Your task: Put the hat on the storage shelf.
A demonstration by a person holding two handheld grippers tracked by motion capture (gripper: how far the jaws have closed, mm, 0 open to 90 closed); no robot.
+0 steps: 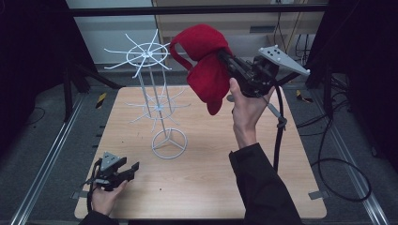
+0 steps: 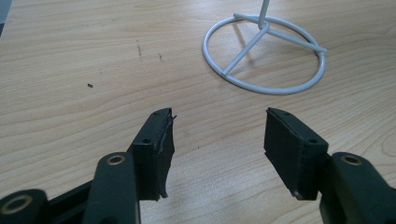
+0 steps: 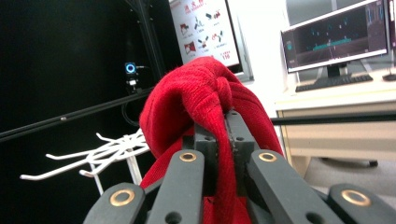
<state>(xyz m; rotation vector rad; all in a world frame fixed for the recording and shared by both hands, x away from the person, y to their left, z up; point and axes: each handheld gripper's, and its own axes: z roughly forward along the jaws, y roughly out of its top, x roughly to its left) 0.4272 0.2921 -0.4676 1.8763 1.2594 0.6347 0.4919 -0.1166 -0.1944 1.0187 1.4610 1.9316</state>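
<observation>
1. From the high view I see the whole layout: the wooden surface (image 1: pixel 206 173), the white wire rack (image 1: pixel 155 101) standing on its ring base toward the left middle, my left claw (image 1: pixel 133 169) resting low near the front left corner, and my right claw (image 1: pixel 224 57) raised high above the far side
2. That view also shows the red knit hat (image 1: pixel 204 65) hanging from the right claw, off the surface, just beside the rack's top ring of prongs and apart from them
3. The left gripper view gives me what the high view cannot: the bare wood grain close up and the rack's ring base (image 2: pixel 264 53) a little ahead of the left claw (image 2: pixel 217 140)
4. The right gripper view looks past the hat (image 3: pixel 196 98) to the rack's upper prongs (image 3: pixel 100 154) at lower left, with a monitor (image 3: pixel 336 37) and a wall poster (image 3: pixel 203 28) behind
5. Left claw: jaws spread wide, nothing between them, touching nothing I can see
6. Right claw (image 3: pixel 226 135): jaws pressed together on a bunched fold of the hat, the red fabric wrapping over and around them
</observation>
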